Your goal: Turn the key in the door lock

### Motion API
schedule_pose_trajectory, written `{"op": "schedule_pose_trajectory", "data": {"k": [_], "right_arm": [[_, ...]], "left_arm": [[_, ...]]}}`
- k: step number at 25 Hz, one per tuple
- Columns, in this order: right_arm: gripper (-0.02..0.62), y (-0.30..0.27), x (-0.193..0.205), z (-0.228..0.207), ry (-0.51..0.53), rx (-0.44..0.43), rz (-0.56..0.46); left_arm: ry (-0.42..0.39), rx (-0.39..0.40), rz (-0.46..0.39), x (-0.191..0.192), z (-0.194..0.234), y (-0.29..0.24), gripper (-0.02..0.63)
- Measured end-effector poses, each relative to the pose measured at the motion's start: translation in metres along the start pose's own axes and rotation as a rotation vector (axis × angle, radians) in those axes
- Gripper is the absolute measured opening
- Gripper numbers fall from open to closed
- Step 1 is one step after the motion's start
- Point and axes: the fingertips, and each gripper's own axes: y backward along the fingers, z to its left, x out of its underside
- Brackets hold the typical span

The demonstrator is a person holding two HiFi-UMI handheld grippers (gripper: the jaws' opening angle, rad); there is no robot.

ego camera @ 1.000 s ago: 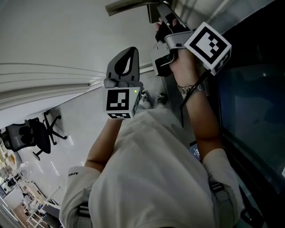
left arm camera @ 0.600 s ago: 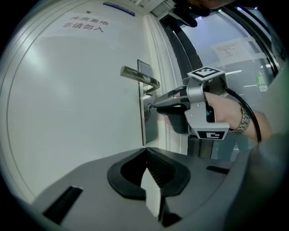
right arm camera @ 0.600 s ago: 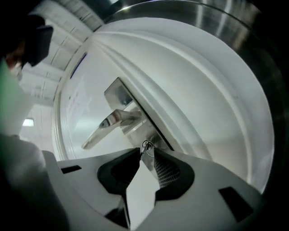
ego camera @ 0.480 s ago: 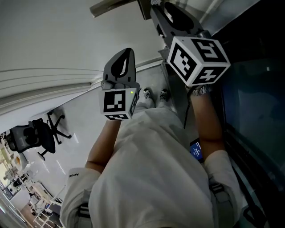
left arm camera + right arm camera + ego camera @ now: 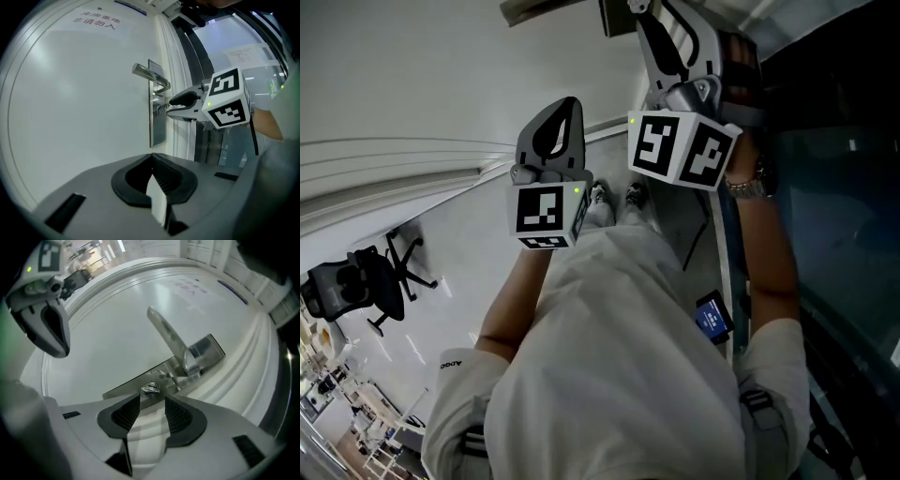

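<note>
On the left, the left gripper point(image 5: 152, 161) hangs back from the white door point(image 5: 84, 108), its jaws together with nothing in them. It takes no part at the lock. Further right on the door, the lever handle point(image 5: 151, 75) sits at the top of the metal lock plate point(image 5: 158, 129). The key point(image 5: 150, 389) is seated in the cylinder below the handle. At the far right, the right gripper point(image 5: 151, 401) is up against the lock. Its jaws have just been opening and now stand apart. The key's head lies just ahead of the gap, in line with it, and neither pad presses on it.

The key is in the lock and has been let go, so the turning stroke looks finished. This may also be a release before a fresh grip for another turn. The pictures do not show whether the bolt has moved. What seems left is drawing the right gripper clear, or closing on the key again.
</note>
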Motion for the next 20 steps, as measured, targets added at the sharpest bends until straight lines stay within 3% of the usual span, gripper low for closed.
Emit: {"op": "schedule_pose_trajectory", "data": {"k": [3,9,10,15,20], "right_arm": [[0.146,-0.003,-0.009,-0.001,0.148,0.020,-0.005],[0.142,-0.014,-0.015,-0.006,0.265,0.057,0.005],[0.112,-0.015,-0.014,-0.005,0.258,0.059,0.013],[0.112,-0.018,-0.018,0.003,0.105,0.075,0.037],[0.112,-0.011,-0.012,-0.006,-0.127,0.060,0.037]], "left_arm": [[0.018,-0.001,-0.008,-0.002,0.001,0.001,0.009],[0.055,-0.018,-0.025,-0.009,0.007,-0.001,0.009],[0.060,-0.021,-0.026,-0.007,0.008,0.000,0.009],[0.077,-0.046,-0.030,0.002,0.025,0.007,0.009],[0.084,-0.057,-0.028,0.000,0.025,0.011,0.009]]}}
